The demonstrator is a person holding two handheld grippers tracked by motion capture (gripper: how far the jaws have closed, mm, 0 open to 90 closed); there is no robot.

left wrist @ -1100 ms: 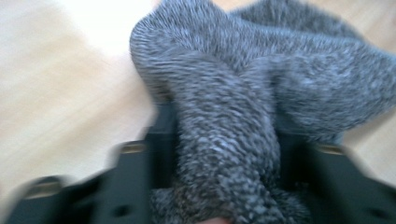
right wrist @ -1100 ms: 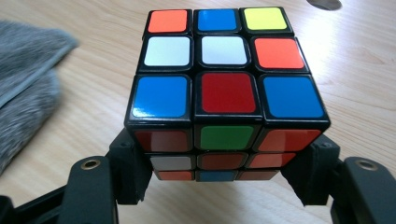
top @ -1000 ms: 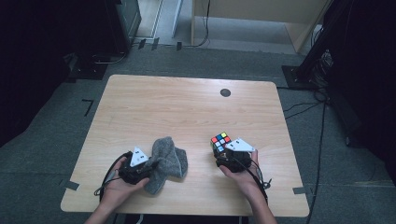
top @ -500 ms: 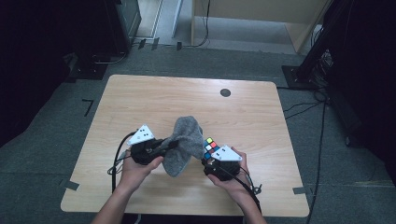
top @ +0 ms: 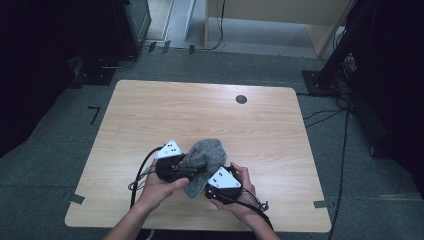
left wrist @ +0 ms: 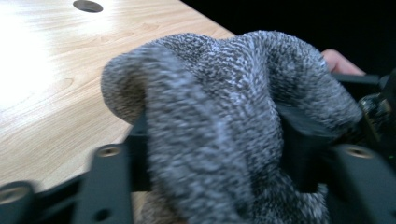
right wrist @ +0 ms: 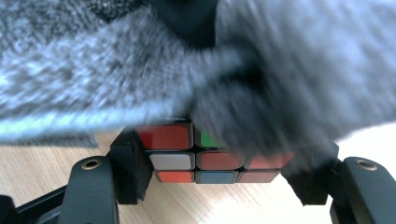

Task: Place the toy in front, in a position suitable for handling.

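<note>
**Cube under the hat, both grippers close together near the front edge**

The grey knit hat (top: 202, 160) hangs between the two grippers, over the front middle of the worktop (top: 200, 107). In the left gripper view the hat (left wrist: 224, 126) bulges up between the two black jaws and spills over them; its cloth lies against both inner faces. The cube (right wrist: 201, 156) sits between the jaws of the right gripper (top: 223, 184), its red, white, green and blue tiles facing the camera, and the hat (right wrist: 261, 74) drapes over its top, hiding the upper rows.

The hands work near the front edge of the worktop, which runs just below the wrists in the high view. Behind the hat the worktop lies bare back to the round hole (top: 241, 99) near the far edge, with open wood to left and right too. The two grippers are just beside each other, the hat touching both.

The jaws of the left gripper (top: 172, 167) have just been opening and stand partly apart, with the hat's cloth bunched between them; whether they press it I cannot tell. The right jaws stand wide, clamped on the sides of the cube
</note>
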